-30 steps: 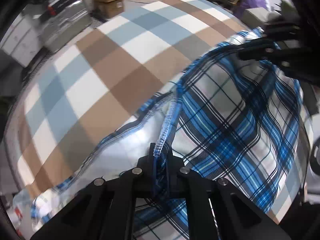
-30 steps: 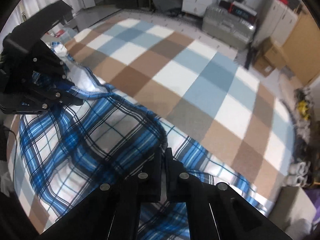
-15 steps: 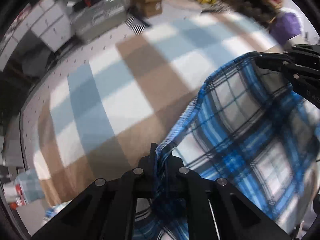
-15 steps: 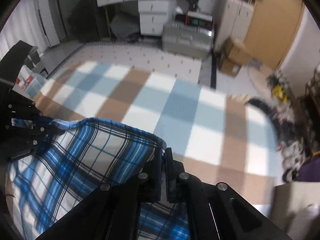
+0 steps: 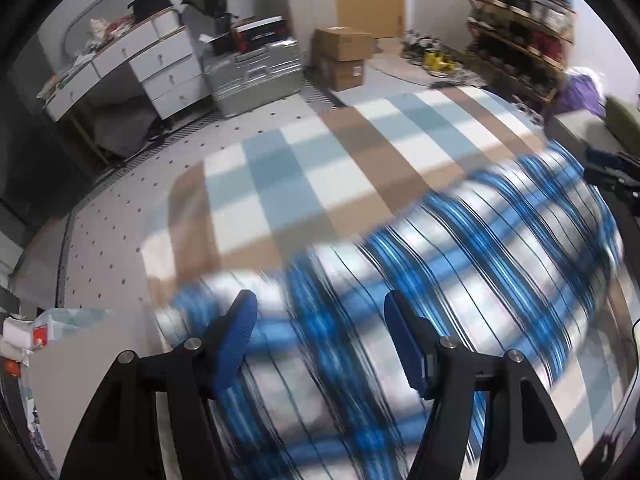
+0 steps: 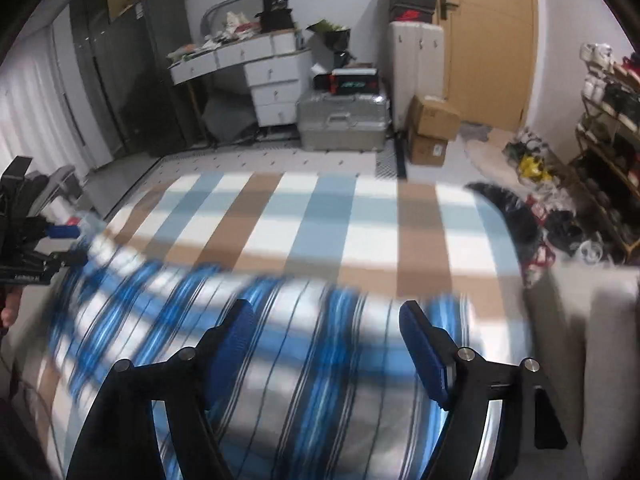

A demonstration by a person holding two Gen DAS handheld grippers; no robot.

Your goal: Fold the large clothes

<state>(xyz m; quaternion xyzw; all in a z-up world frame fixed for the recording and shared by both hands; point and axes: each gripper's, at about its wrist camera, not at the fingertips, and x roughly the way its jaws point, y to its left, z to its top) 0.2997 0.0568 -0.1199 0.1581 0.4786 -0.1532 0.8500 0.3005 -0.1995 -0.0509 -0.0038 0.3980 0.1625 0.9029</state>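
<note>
The left gripper (image 5: 320, 316) stands wide, its jaws having just been opening, with nothing between its blue pads (image 5: 234, 338); the right gripper (image 6: 326, 322) likewise has just spread wide and holds nothing. The blue plaid garment (image 5: 460, 280), blurred, lies below both on the checked blanket (image 5: 320, 160), filling the left view from 3 to 7 o'clock. No writing can be read on the cardboard boxes (image 6: 432, 128) at 1 o'clock in the right view.

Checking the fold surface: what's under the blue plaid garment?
The blue plaid garment lies on a brown, blue and white checked blanket; whatever is beneath the cloth itself is covered.
</note>
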